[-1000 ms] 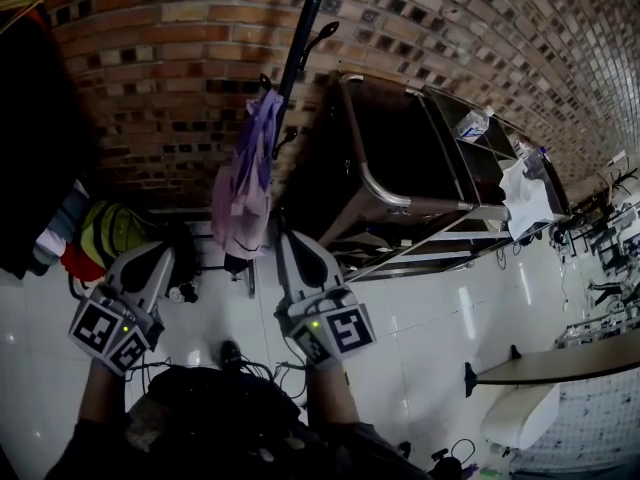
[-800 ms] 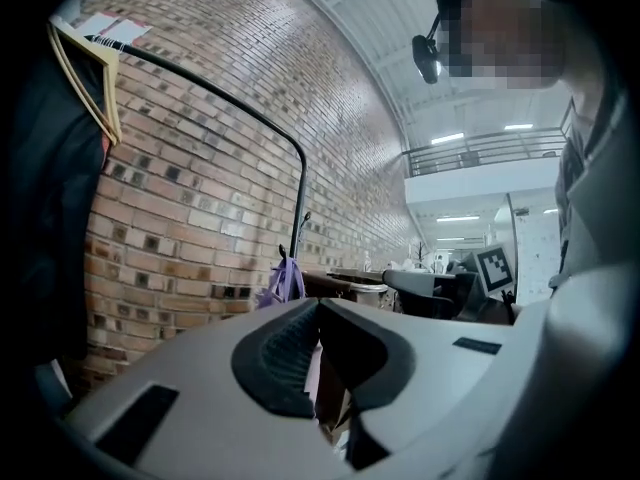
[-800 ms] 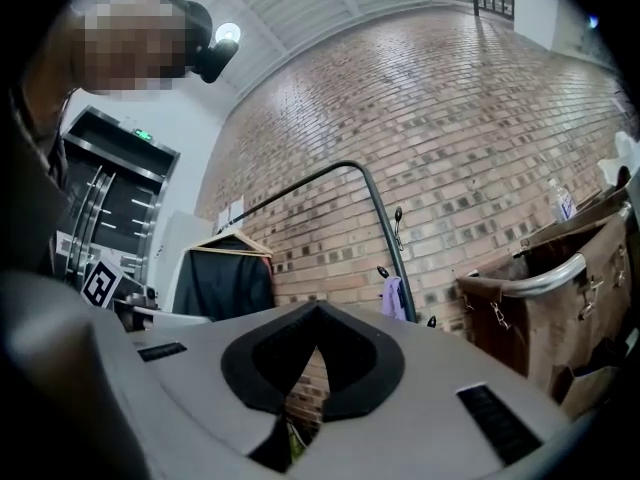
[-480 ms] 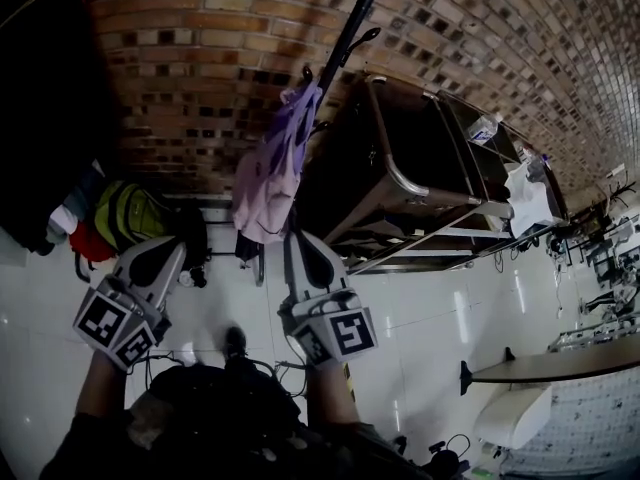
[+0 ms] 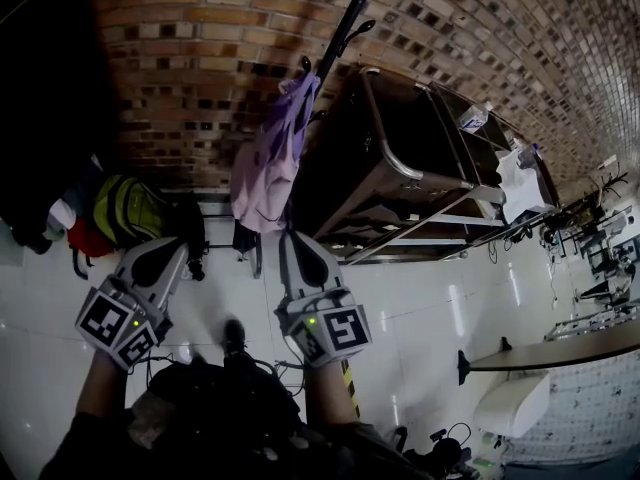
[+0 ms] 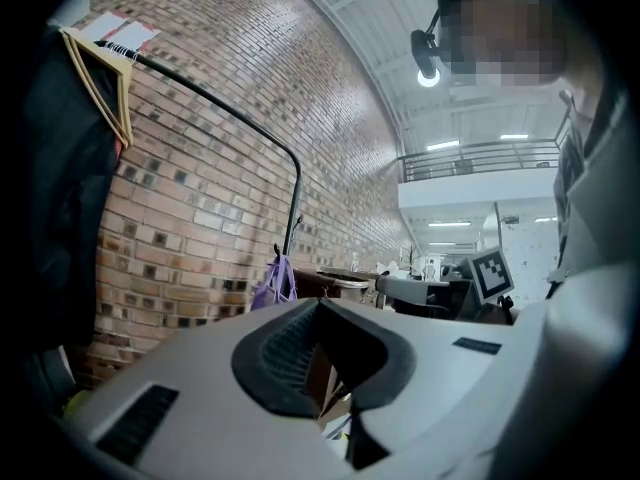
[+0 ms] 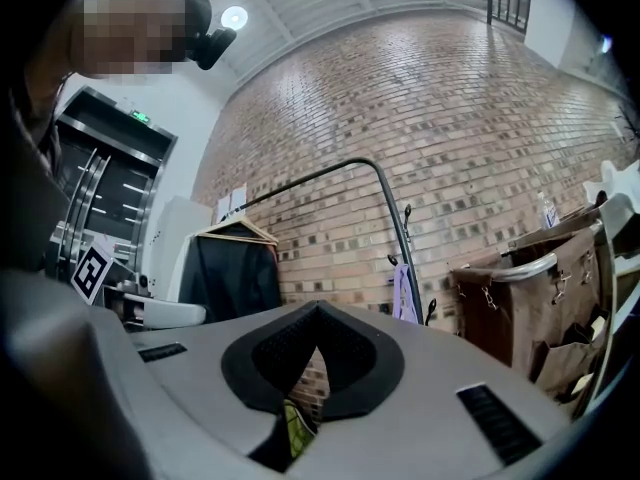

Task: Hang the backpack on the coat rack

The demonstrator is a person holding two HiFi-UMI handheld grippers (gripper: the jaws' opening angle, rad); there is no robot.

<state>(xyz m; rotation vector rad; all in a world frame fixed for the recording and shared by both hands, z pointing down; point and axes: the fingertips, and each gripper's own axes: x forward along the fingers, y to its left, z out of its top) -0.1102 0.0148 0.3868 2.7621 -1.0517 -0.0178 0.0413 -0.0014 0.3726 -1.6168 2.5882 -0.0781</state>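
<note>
Dim indoor scene, heavy fisheye bending of brick wall (image 5: 200, 58) toward edges, ceiling lamp (image 6: 428, 76) flaring white, glossy floor (image 5: 420, 308) with streaked reflections, black vignetted corners, left gripper (image 6: 318, 303) blurred near lens.

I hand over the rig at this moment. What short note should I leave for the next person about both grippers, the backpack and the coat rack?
Left hand-held gripper: shut, empty, held level.
Right hand-held gripper: shut, empty, held level.
Backpack: the yellow-green one, low by the brick wall, left of the coat rack; not held.
Coat rack: a purple cloth item hangs on it; an upper hook looks free.
Done: nothing on the backpack yet.
Left: open a gripper, take the backpack, probably by a strap, and hang it on the free hook.
</note>
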